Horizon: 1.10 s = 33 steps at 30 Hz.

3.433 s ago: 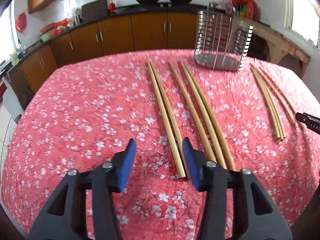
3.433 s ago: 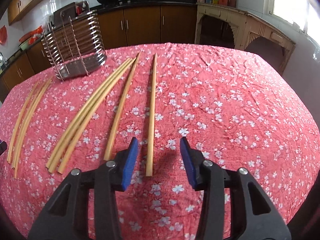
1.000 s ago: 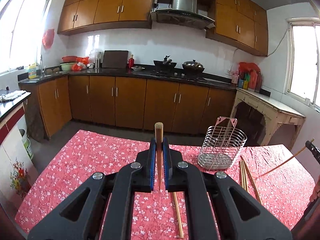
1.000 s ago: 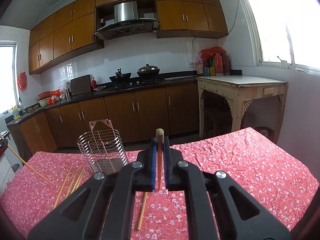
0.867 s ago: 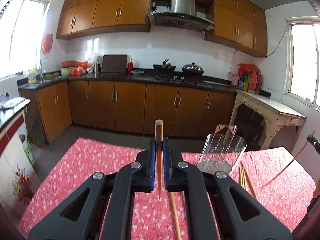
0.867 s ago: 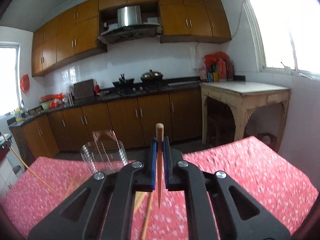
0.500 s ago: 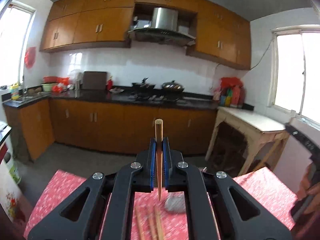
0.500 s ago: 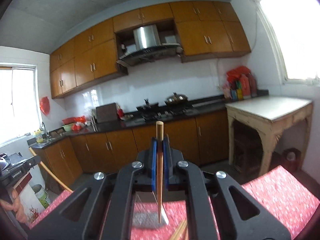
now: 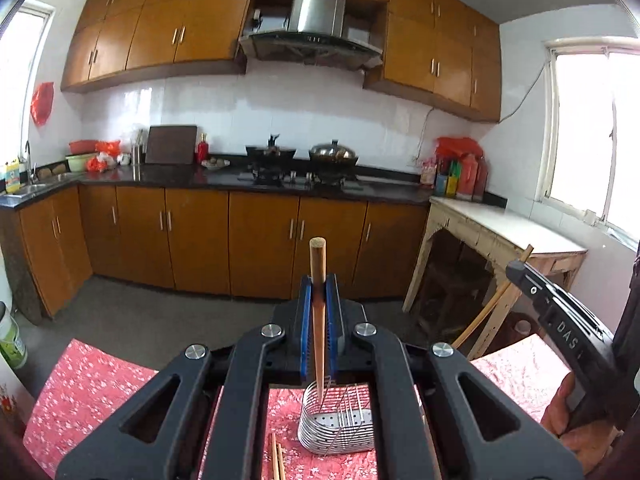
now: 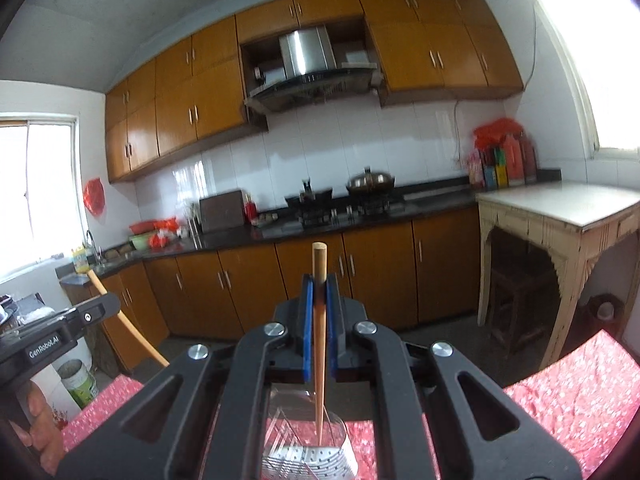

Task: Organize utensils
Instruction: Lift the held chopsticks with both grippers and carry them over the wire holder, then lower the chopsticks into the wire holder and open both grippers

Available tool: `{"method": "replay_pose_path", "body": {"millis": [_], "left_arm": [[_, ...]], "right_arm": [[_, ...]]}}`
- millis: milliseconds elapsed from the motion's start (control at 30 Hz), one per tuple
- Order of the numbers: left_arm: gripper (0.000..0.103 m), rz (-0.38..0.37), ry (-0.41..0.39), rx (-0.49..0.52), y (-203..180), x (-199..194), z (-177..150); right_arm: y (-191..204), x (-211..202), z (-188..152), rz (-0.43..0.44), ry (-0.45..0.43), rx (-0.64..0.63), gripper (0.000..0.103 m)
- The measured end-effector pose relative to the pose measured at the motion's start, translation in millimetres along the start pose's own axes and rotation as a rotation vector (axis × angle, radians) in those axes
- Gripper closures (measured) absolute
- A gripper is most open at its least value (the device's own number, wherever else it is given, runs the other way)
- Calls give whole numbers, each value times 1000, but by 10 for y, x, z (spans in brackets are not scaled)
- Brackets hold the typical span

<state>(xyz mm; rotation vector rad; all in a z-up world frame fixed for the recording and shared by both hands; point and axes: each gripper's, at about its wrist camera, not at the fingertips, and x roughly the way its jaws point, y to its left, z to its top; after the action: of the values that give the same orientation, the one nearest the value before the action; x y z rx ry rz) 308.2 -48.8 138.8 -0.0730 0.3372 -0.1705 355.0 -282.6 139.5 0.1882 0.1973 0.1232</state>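
We have the left hand-held gripper (image 9: 318,332) clamped on an upright chopstick (image 9: 318,280), the rack (image 9: 338,428) just below its tip. Our right hand-held gripper (image 10: 319,332) pinches another chopstick (image 10: 319,320) above the same rack (image 10: 308,460).

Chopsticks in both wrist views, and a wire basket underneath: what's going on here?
A person is sorting chopsticks into the wire holder on the red floral tablecloth. The left hand-held gripper is shut on one chopstick, held upright with its tip over the holder. The right hand-held gripper is shut on another chopstick, also above it. Neither is dropped in yet; a few chopsticks lie on the cloth.
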Motion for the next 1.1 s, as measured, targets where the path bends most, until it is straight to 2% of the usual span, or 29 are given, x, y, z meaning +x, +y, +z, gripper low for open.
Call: {"method": "replay_pose_path", "body": {"millis": [200, 500, 633, 700, 733, 767, 800, 833, 1100], "left_arm": [[96, 13, 90, 3, 39, 324, -192], [96, -5, 155, -2, 78, 468, -328], [96, 22, 165, 10, 74, 475, -358], [95, 28, 169, 5, 85, 461, -349], [92, 31, 170, 3, 83, 452, -347], [82, 39, 169, 2, 94, 430, -344], [67, 49, 163, 1, 92, 403, -334], [61, 58, 153, 1, 119, 368, -319], [59, 98, 124, -2, 252, 35, -326]], "right_arm": [[-189, 322, -325, 9, 114, 57, 96], [-264, 477, -480, 25, 171, 95, 95], [-317, 504, -515, 2, 189, 102, 88], [-348, 488, -509, -6, 193, 111, 76], [-365, 461, -504, -15, 187, 115, 74], [-375, 431, -501, -21, 181, 117, 71], [-387, 389, -488, -26, 174, 118, 69], [-394, 360, -478, -30, 169, 119, 67], [-499, -53, -483, -61, 145, 120, 63]]}}
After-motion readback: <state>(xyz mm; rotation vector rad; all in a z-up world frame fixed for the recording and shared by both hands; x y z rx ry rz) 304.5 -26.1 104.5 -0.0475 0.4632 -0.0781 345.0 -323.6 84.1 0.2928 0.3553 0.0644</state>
